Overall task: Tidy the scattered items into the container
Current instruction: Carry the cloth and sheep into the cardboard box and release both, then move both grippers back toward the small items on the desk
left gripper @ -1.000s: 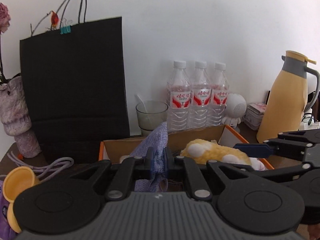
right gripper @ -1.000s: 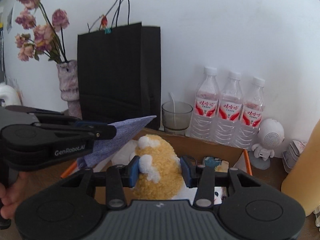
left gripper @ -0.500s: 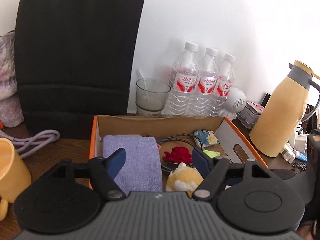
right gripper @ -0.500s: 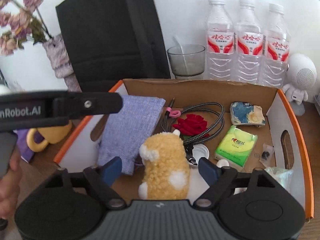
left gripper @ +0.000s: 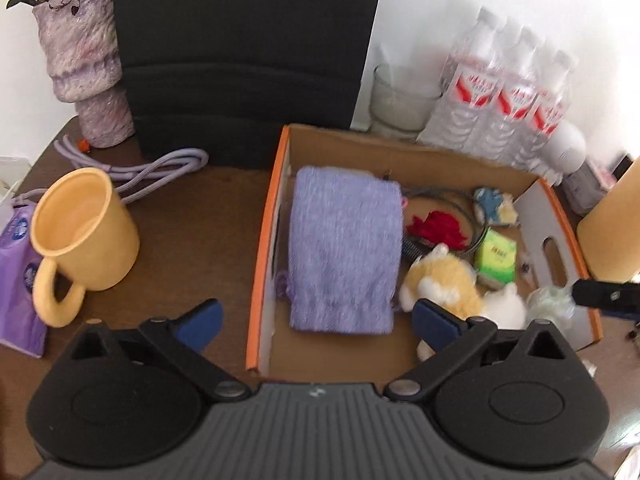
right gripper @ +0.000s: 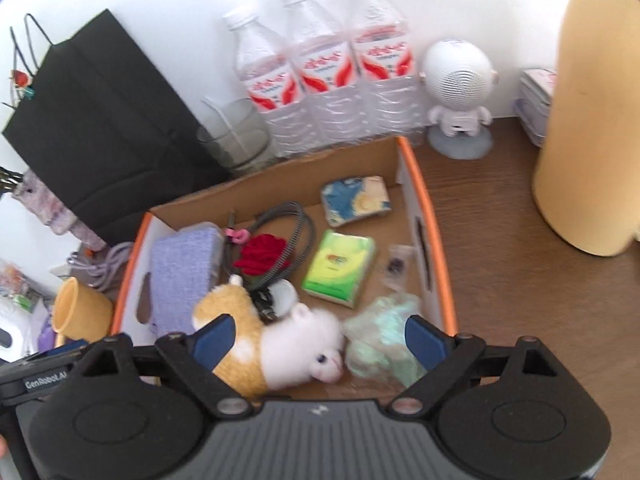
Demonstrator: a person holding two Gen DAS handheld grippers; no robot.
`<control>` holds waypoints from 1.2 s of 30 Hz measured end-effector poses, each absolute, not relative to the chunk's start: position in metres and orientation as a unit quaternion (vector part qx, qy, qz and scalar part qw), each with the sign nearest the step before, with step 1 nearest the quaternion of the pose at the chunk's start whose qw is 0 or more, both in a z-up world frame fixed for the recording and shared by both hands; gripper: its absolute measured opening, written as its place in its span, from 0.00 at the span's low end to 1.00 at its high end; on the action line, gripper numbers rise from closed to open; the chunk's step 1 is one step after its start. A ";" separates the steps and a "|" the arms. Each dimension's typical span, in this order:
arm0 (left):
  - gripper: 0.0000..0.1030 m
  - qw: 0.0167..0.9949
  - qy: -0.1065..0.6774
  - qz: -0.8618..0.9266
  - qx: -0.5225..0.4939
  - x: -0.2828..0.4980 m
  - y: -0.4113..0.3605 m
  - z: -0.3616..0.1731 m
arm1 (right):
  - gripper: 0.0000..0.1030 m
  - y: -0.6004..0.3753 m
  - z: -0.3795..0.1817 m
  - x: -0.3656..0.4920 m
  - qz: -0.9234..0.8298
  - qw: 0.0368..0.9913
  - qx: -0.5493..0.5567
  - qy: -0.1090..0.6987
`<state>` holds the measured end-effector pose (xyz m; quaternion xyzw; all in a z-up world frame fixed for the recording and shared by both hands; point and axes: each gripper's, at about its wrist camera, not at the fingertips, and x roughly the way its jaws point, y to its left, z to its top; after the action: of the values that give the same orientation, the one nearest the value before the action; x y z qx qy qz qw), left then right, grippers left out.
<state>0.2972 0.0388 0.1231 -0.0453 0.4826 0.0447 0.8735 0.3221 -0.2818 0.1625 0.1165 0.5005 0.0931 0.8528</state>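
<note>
Both grippers are over the orange-edged cardboard box (left gripper: pixel 260 248) now, pointing down into it. The left gripper (left gripper: pixel 316 320) has its blue-padded jaws opening to full stretch, nothing between the pads; the folded lilac knitted cloth (left gripper: pixel 346 252) lies flat below it on the box floor against the left wall. The right gripper (right gripper: pixel 320 338) is opening too, fingers well apart, and the tan-and-white plush toy animal (right gripper: pixel 276 344) lies on its side beneath them, unpinched, white head just beside a crumpled pale green plastic wrapper (right gripper: pixel 380 340).

So those two are in. Around them in the box: a red fabric rose (right gripper: pixel 262 258), a coiled braided cable (right gripper: pixel 296 236), a green tissue packet (right gripper: pixel 340 268), a blue-and-yellow packet (right gripper: pixel 356 200).

What looks left outside, to my eye: the yellow plastic mug (left gripper: pixel 84 232) standing on the brown wooden table (left gripper: pixel 192 240), a purple tissue pack (left gripper: pixel 18 280) touching its left side, and a lilac cord (left gripper: pixel 160 168) looped behind it, in front of the black paper bag (left gripper: pixel 248 48).

The mug should be light and rigid but smooth-sided, so I'd pinch across the rim wall or the handle rather than the round body. The tissue pack is soft and will squash; take it across its short width. The cord is floppy, so gather it at the bundled loops or it will trail out.
</note>
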 end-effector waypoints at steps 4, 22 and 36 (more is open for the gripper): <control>1.00 0.876 0.480 0.052 -0.019 0.275 0.029 0.126 | 0.92 -0.282 0.167 0.299 0.082 0.855 0.103 0.502; 1.00 0.979 0.204 0.026 0.016 0.134 0.011 0.129 | 0.98 -0.268 0.149 0.155 0.106 0.965 0.074 0.226; 1.00 0.975 0.220 0.028 0.011 -0.009 0.008 0.072 | 1.00 -0.302 0.098 0.021 0.097 0.963 0.075 0.241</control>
<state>-0.0094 0.0083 0.0724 0.0109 0.2197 0.0276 0.9751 0.0215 -0.3022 0.0979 0.0749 0.2410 0.0973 0.9627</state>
